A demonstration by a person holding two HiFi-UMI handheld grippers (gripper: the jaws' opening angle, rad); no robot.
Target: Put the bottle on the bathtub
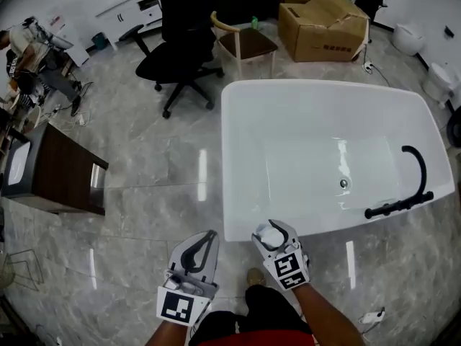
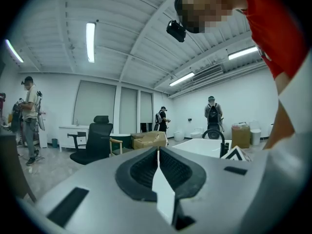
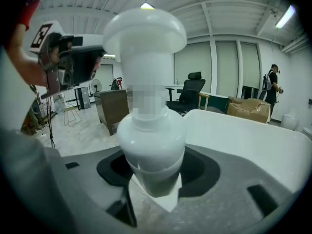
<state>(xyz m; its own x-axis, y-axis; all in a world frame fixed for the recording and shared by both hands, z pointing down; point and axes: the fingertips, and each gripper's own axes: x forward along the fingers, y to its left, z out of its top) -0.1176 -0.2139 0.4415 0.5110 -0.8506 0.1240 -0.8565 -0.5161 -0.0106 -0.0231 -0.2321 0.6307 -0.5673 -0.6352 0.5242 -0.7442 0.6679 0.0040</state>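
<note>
At the far left stands one dark cabinet (image 1: 65, 171) on the marble floor (image 1: 144, 157). Right of it are two chairs: a black office chair (image 1: 184, 42), then a wooden chair (image 1: 245, 43) just beside it. In the foreground there are two sets of tongs. The left tongs (image 1: 207, 238) are closed, tip against tip, with nothing between them, and they hang over the floor, apart from the tub. Next to them the right tongs (image 1: 272, 235) are clamped on the one white bottle (image 1: 272, 231), gripping its rounded lower body with the mushroom-shaped cap upright. The bottle is held in the air just beside the near rim of the single white bathtub (image 1: 238, 157). A large cardboard box (image 1: 320, 26) sits beyond the tub, and one black faucet (image 1: 412, 186) stands on its right end.
</note>
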